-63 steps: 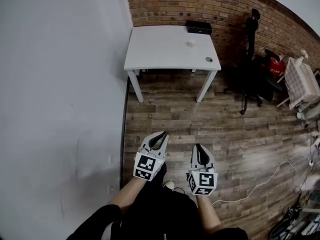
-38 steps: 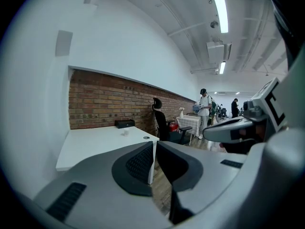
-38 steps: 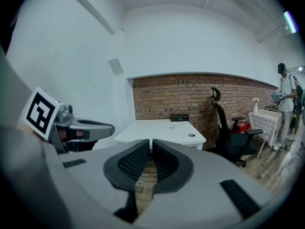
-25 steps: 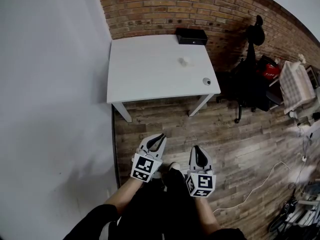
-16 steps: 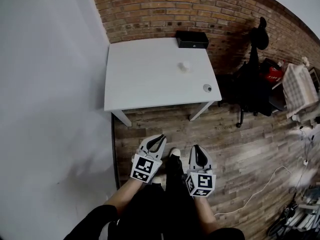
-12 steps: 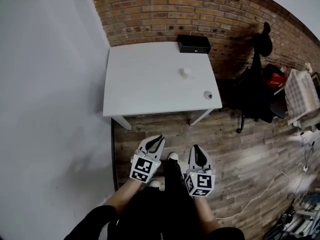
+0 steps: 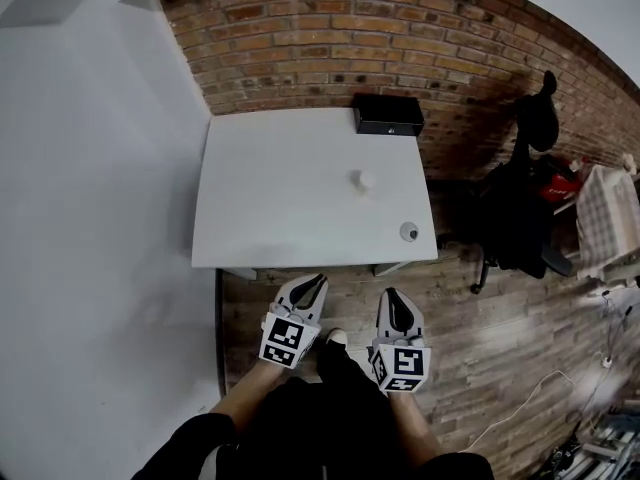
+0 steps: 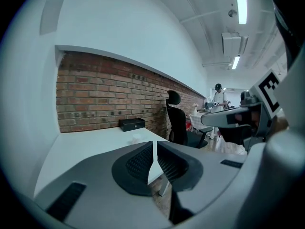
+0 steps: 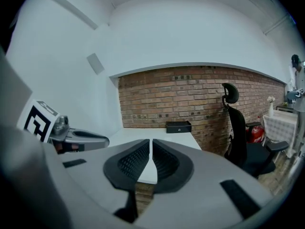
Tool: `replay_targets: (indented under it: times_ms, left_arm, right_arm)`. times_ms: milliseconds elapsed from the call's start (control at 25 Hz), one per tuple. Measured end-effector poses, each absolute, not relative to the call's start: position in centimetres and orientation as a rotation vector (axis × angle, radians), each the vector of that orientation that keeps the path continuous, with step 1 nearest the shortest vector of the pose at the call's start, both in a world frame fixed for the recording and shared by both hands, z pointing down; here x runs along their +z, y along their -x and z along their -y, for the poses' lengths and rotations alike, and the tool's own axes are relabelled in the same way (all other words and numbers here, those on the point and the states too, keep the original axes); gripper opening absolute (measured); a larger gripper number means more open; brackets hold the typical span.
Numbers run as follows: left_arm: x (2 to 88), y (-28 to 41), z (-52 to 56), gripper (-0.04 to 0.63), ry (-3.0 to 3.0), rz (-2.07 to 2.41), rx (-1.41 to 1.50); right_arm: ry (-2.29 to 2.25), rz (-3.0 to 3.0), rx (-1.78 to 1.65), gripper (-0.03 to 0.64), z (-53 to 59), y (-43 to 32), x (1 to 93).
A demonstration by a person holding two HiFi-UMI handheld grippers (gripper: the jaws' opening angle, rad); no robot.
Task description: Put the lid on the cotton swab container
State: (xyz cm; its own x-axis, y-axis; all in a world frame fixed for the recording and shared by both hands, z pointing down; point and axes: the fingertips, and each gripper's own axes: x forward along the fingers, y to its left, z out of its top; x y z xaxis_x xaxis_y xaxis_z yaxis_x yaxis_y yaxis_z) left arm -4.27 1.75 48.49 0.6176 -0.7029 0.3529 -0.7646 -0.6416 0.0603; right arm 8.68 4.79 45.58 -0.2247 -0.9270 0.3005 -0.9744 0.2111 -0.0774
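Note:
A small white cotton swab container (image 7: 360,180) stands on the white table (image 7: 270,218), right of the middle. It also shows faintly as a pale cup, the container (image 8: 137,139), past the left jaws. A round grey lid (image 7: 409,232) lies near the table's front right corner. My left gripper (image 7: 318,282) and right gripper (image 7: 392,296) hang side by side over the wooden floor, short of the table's front edge. Both are shut with nothing between the jaws. The left gripper (image 8: 155,150) and the right gripper (image 9: 151,149) each point toward the table.
A black box (image 7: 388,115) sits at the table's back right against the brick wall (image 7: 330,38). A black office chair (image 7: 520,208) and a red item (image 7: 563,178) stand to the right. A white wall (image 7: 90,218) borders the left. A cable (image 7: 540,398) runs on the floor.
The table has drawn closer and lower in the head view as the person walks toward it. Both grippers keep the same pose, shut.

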Motion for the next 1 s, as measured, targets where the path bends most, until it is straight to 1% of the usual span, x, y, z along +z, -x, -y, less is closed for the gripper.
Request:
replay_targets:
  times_ms: [520, 1000]
  left_arm:
    - [50.4, -0.8, 7.1, 0.035, -2.609, 1.200, 0.487]
    - [50.9, -1.0, 14.1, 0.035, -2.656, 1.151, 0.512]
  right_arm:
    - [-1.732, 2.320, 0.415, 0.023, 4.0, -12.5, 47.3]
    - [-1.710, 2.326, 0.453, 0.023, 10.7, -10.3, 48.5]
